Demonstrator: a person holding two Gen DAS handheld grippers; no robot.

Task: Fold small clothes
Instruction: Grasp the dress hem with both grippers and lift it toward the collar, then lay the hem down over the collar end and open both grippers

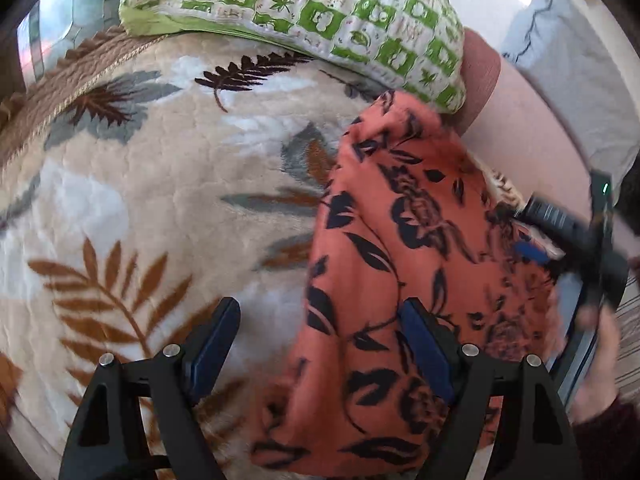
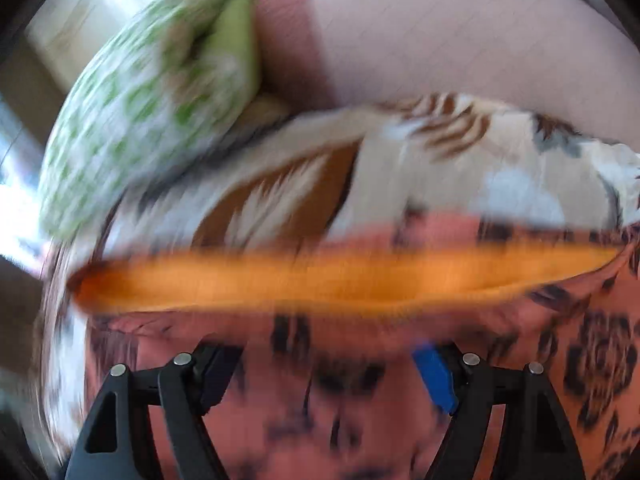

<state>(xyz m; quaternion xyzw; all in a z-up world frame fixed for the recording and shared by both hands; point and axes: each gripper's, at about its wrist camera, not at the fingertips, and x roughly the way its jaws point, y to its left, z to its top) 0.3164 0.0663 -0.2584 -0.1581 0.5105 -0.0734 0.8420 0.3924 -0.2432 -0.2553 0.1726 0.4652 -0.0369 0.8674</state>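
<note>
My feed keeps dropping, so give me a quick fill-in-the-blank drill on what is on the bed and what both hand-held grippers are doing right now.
1. The orange garment has a black ____ print.
2. The jaws of the left hand-held gripper stand ____.
3. The checked pillow is white and ____.
4. The garment lies on a blanket printed with ____.

Missing words: floral; open; green; leaves

Setting: a home, most likely a bedroom. Work takes place on a bed covered by a plush beige blanket (image 1: pixel 160 168) with brown and grey leaf print and a brown fringed border. A quilted green-and-white pillow (image 1: pixel 320 4) lies at the far end, against a pink padded headboard (image 1: pixel 520 128). Daylight falls on a pale wall behind.
</note>
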